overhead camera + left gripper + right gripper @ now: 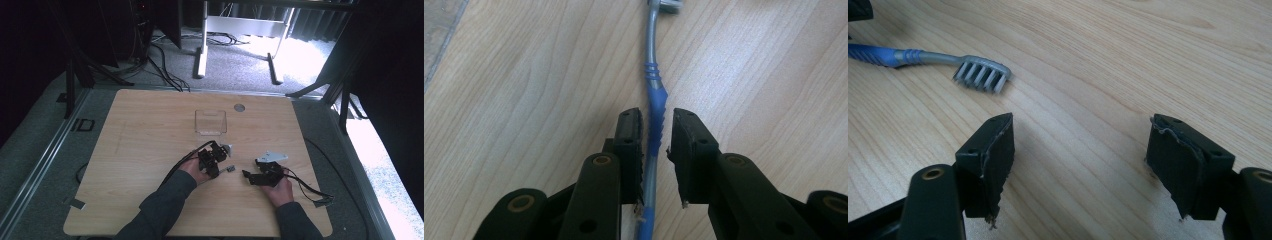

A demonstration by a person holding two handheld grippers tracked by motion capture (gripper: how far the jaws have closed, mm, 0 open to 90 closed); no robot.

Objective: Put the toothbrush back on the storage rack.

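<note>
The toothbrush [655, 107] lies flat on the surface [150, 140], nearer its front edge than its far one, its blue handle between my left tongs [657, 131], which bracket it without yet pinching. My right tongs [1080, 150] hover spread wide just beside the bristle head, and a clear container [210, 122] stands toward the far edge.

Daylight blew out the floor [300, 55] beyond the table [150, 130], corners fell black, the high view looked soft, and both gripper views stayed evenly lit.
</note>
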